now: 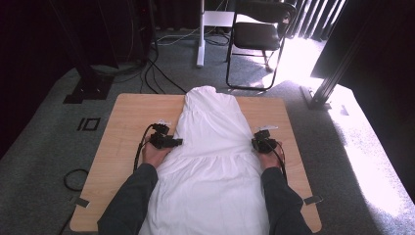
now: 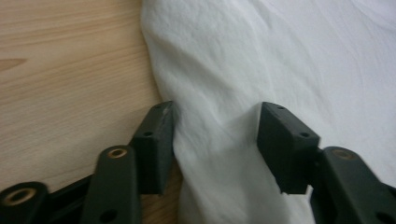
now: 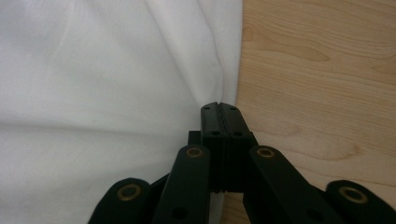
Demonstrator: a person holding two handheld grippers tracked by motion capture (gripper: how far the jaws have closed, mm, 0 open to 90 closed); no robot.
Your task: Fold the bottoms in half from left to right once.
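White dress [image 1: 210,147] lies flat along the middle of the wooden surface [image 1: 122,127], narrow top toward the far edge, wide skirt running off the near edge between the person's sleeves.

Left hand-held gripper [image 1: 166,142] sits at the dress's left side, about at the waist seam. In the left gripper view the left hand-held gripper [image 2: 215,135] has its jaws apart, straddling a raised fold at the cloth's edge — one jaw at the border of the wood [image 2: 60,79], the other over the fabric [image 2: 261,60]. Pads do not look pressed onto the fold.

Right hand-held gripper [image 1: 263,143] sits at the dress's right side, roughly level with the left. In the right gripper view the right hand-held gripper [image 3: 219,106] has its jaws together, tips right at the hem line where cloth [image 3: 102,84] meets wood [image 3: 317,79] — cannot tell whether any fabric is pinched between them.

Beyond the surface: a folding chair [image 1: 259,34] on grey carpet, cables trailing on the floor.
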